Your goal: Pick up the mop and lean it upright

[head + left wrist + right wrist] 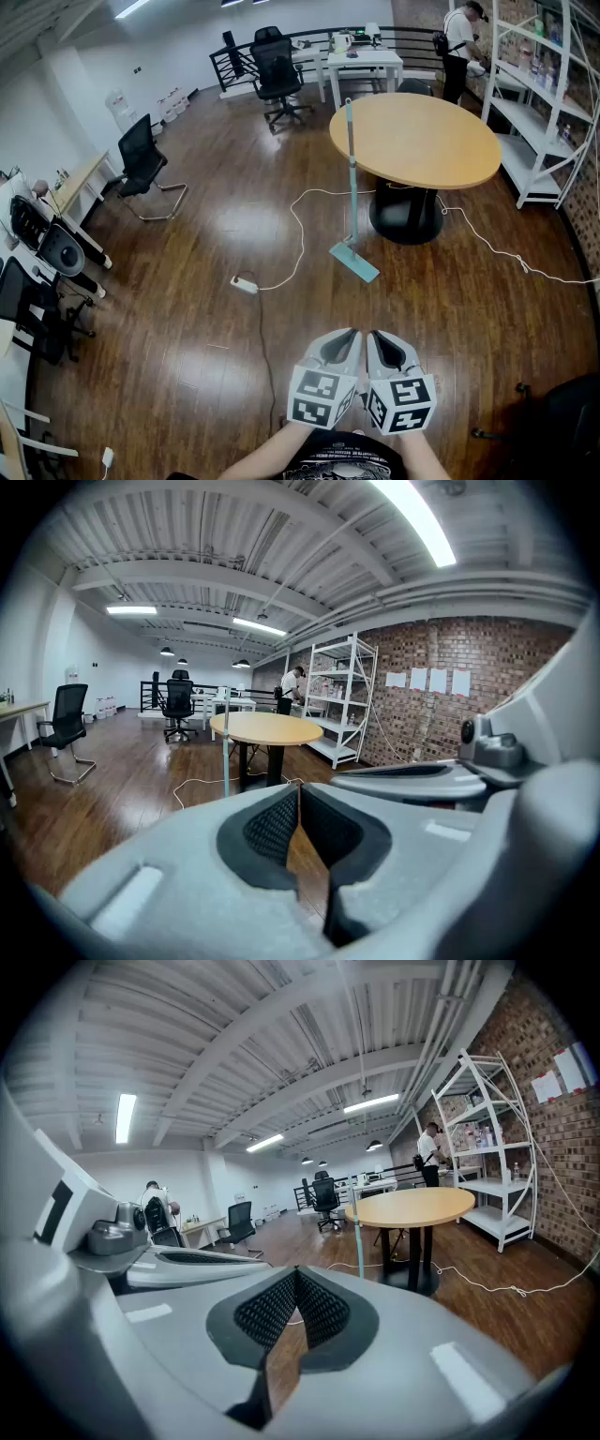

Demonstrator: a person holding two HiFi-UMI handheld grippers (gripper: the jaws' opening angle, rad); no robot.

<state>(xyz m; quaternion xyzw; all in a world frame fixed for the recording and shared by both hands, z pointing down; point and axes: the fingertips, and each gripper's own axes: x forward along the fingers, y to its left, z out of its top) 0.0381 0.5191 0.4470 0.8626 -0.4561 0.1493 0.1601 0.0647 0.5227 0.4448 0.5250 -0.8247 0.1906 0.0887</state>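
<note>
The left gripper (350,334) and right gripper (374,336) sit side by side, each with its jaws pressed together on nothing. Well ahead, the mop (352,178) stands up against the round table (422,141), its flat head on the wood floor (187,309).

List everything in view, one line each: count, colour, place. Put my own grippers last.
mop: one, pale teal, upright at the round table's left edge, head on the floor
round table: one, wood top on a black base, centre right
cable: at least one, white, looping over the floor by the table
power strip: one, white, on the floor left of the mop
office chairs: two clear ones, black, one at left and one at the back
shelving: one, white, along the right side
person: one, by the shelving, back right
left gripper: one, grey, bottom centre, shut, empty
right gripper: one, grey, beside the left, shut, empty
</note>
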